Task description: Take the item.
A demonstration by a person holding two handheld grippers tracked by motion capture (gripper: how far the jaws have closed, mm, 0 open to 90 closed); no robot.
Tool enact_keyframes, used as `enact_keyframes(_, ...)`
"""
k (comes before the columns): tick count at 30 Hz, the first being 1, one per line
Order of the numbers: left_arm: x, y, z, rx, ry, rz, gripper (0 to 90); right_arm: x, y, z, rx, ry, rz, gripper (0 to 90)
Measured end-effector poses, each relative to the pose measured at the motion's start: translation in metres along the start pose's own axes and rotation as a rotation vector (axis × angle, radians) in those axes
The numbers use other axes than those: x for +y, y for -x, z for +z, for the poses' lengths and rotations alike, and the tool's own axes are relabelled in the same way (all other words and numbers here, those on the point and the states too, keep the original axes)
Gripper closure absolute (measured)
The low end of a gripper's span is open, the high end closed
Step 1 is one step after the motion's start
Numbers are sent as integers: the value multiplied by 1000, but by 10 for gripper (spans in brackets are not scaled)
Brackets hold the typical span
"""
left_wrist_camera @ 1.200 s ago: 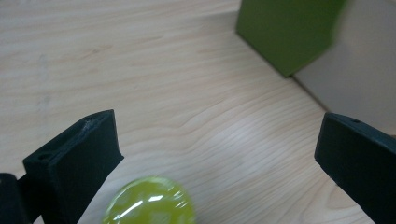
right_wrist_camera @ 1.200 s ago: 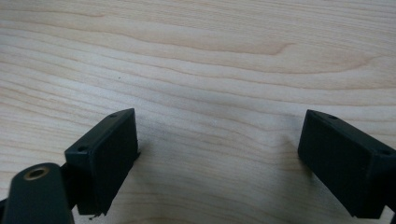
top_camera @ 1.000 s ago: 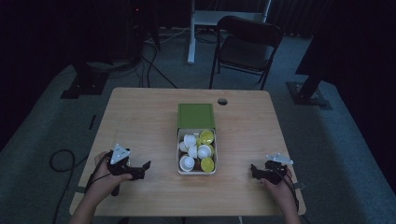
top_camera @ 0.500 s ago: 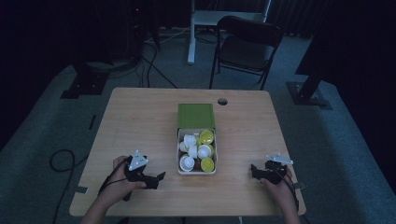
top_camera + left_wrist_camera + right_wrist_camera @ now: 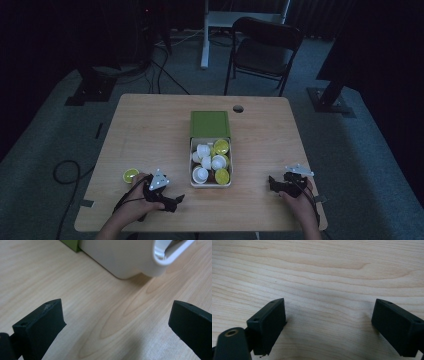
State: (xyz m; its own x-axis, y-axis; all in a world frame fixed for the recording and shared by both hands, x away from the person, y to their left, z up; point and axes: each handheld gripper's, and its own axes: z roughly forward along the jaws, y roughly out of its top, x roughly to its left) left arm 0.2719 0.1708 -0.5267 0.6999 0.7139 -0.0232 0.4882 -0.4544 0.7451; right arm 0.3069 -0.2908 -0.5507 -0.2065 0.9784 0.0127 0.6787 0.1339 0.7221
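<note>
The white tray (image 5: 210, 184) sits mid-table on the wooden table (image 5: 150, 130), its long axis running away from the person, with a green box (image 5: 209, 123) butted against its far end. Inside it lies a jumble of small cups, white ones (image 5: 202, 150) and yellow-green ones (image 5: 221, 146), mouths mostly up. One more yellow-green cup (image 5: 130, 175) stands alone near the left edge, just beside the left hand. The left gripper (image 5: 175, 202) points at the tray's near corner, jaws spread wide and empty, the tray's rounded white wall (image 5: 120, 257) close ahead. The right gripper (image 5: 272, 183) rests well apart from the tray, jaws parted over bare wood, holding nothing.
</note>
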Motion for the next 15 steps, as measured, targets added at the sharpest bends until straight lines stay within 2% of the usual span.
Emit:
enact_keyframes(3,-2,2,4,-2,-22,14,2,0,0,0,0,0,1,117)
enact_keyframes(12,-8,2,8,-8,-44,43,2,0,0,0,0,0,0,117)
enact_keyframes(15,-10,0,10,-12,-54,42,2,0,0,0,1,0,1,117)
